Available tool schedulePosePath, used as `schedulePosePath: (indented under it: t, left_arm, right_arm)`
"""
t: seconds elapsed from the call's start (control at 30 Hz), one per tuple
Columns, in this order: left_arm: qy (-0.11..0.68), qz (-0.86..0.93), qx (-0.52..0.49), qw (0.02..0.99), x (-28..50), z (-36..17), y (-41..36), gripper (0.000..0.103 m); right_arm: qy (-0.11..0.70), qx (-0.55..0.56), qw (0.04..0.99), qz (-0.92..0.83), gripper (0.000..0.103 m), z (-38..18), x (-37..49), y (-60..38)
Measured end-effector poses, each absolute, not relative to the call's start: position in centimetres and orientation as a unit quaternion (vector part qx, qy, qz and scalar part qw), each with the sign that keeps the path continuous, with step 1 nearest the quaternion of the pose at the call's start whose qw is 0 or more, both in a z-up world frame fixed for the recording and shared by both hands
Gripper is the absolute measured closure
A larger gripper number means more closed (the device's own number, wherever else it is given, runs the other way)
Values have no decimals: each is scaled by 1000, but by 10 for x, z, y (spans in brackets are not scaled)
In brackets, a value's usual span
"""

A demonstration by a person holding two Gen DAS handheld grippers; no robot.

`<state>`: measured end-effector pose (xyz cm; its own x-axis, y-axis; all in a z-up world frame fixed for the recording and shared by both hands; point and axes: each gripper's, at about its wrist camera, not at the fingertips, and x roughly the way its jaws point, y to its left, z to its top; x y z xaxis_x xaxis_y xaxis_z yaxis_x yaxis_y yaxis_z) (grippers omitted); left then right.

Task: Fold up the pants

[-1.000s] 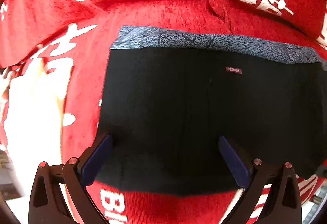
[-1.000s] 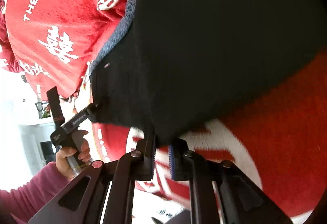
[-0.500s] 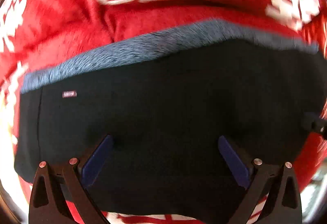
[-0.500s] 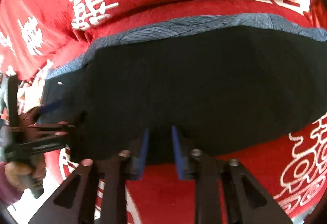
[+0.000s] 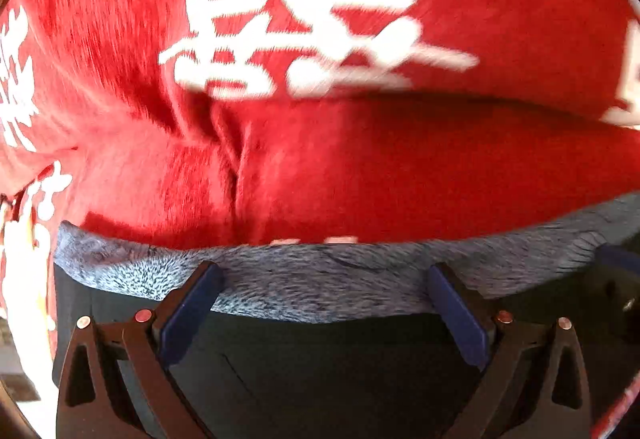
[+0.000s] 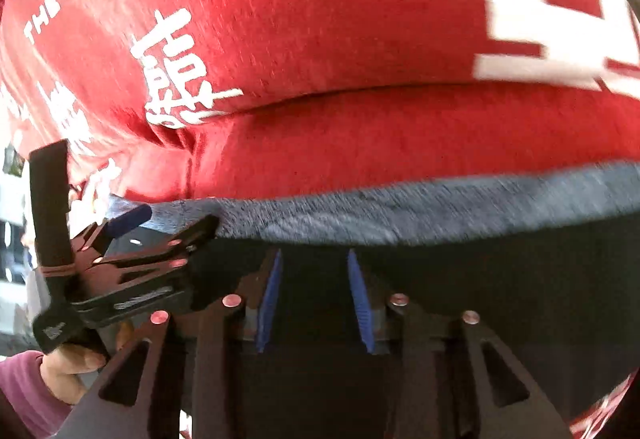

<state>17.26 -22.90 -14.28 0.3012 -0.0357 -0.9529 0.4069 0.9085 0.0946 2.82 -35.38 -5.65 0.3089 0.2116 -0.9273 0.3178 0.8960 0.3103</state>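
The black pants (image 5: 320, 379) lie on a red blanket, with a grey fuzzy band (image 5: 520, 259) along their far edge. My left gripper (image 5: 323, 269) is open wide, its fingertips over that grey band and nothing pinched. In the right wrist view the black cloth (image 6: 520, 279) fills the lower half under the grey band (image 6: 400, 207). My right gripper (image 6: 314, 253) hovers over the black cloth just short of the band. Its jaws are opening, with only dark cloth showing below the gap. The left gripper (image 6: 172, 219) shows beside it, held by a hand (image 6: 68, 363).
The red plush blanket (image 5: 360, 159) with white characters (image 6: 176, 79) covers everything beyond the pants and has a soft ridge across it. A purple sleeve (image 6: 20, 387) is at the lower left. The right gripper's blue pad (image 5: 616, 259) shows at the right edge.
Both grippers have travelled across the black cloth to its grey far edge. The right jaws, shut on the pants' near edge a second ago, have parted.
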Motion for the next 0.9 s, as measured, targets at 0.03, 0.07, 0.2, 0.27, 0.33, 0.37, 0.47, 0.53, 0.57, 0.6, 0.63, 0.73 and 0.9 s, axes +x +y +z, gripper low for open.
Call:
schedulePosePath:
  t: [0.03, 0.07, 0.2, 0.27, 0.33, 0.37, 0.47, 0.53, 0.57, 0.6, 0.63, 0.73, 0.9]
  left_arm:
    - [573, -139, 145, 795, 176, -144, -223, 0]
    - [574, -132, 141, 796, 181, -145, -217, 0]
    - [565, -118, 158, 801, 192, -142, -203, 0]
    - [571, -105, 161, 798, 197, -139, -193, 0]
    - [574, -97, 166, 796, 197, -132, -184, 0]
    - [576, -101, 163, 795, 194, -125, -178, 0]
    - [578, -129, 159, 790, 178, -102, -175, 0]
    - [584, -150, 157, 782, 160, -92, -178, 0]
    - [590, -162, 158, 775, 147, -91, -182, 0]
    - [594, -171, 159, 770, 138, -89, -186, 0]
    - [599, -178, 159, 764, 126, -91, -188, 0]
    - [622, -194, 159, 742, 96, -95, -202, 0]
    - [642, -210, 167, 719, 61, -100, -225, 0]
  right_arm:
    - [585, 222, 779, -37, 66, -59, 25, -359]
    - [571, 227, 788, -35, 69, -60, 24, -366]
    - [561, 234, 790, -82, 70, -63, 20, -400]
    - [561, 237, 788, -93, 70, -62, 17, -408]
    - [566, 227, 785, -109, 69, -56, 13, -409]
    - [568, 232, 781, -116, 66, -52, 10, -409]
    - [567, 251, 775, -123, 62, -40, -6, -407]
    - [564, 272, 770, -125, 56, -33, -24, -401]
    - [564, 281, 766, -125, 56, -31, -33, -397]
    - [567, 293, 759, -129, 55, -29, -47, -391]
    - [570, 302, 753, -131, 55, -30, -56, -392]
    - [575, 333, 734, -138, 52, -30, -86, -380]
    - [571, 363, 722, -147, 46, -24, -121, -378]
